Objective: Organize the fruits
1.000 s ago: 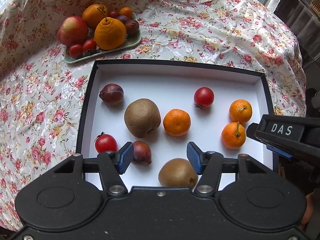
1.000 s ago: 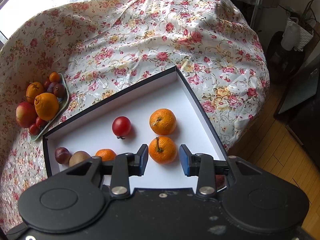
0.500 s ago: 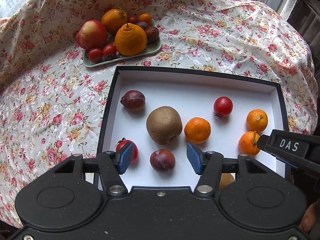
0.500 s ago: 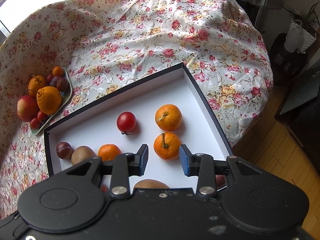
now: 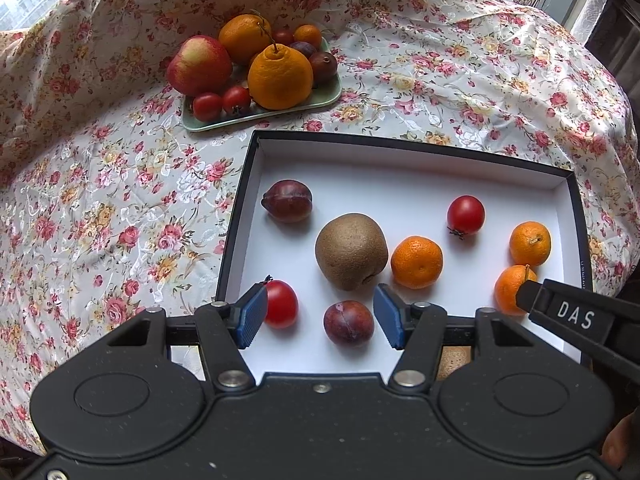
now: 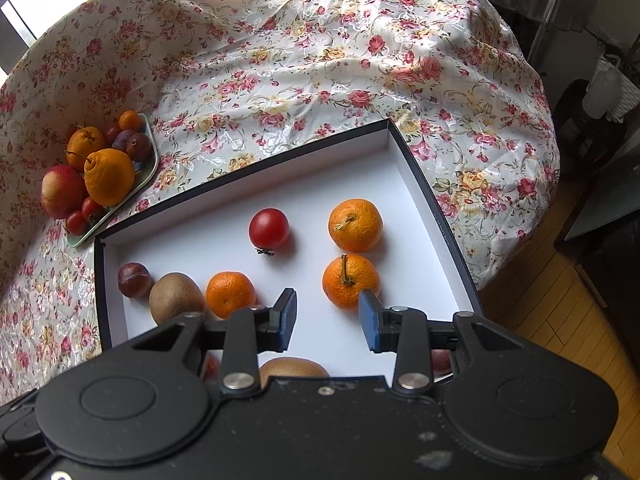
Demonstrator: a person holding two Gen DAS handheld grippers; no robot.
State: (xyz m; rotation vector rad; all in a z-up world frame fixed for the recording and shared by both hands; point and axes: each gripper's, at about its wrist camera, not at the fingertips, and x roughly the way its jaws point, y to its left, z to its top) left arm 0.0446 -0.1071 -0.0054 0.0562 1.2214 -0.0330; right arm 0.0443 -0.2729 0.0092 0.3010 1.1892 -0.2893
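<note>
- Hovering above the box's (image 5: 240, 216) near edge, the left gripper (image 5: 316, 316) is held open and empty.
- A plum (image 5: 348, 323) is seen directly below, between its pads.
- The right gripper (image 6: 327, 316), also open, is aimed just short of a stemmed mandarin (image 6: 350, 280) by the right wall.

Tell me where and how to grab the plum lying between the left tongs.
Take the plum across its round middle, coming straight down from above. It sits alone on the white box floor, with clear space on both sides: the tomato is off to its left, the kiwi behind. The left tongs already stand open around it, so probably just lower and close.
</note>
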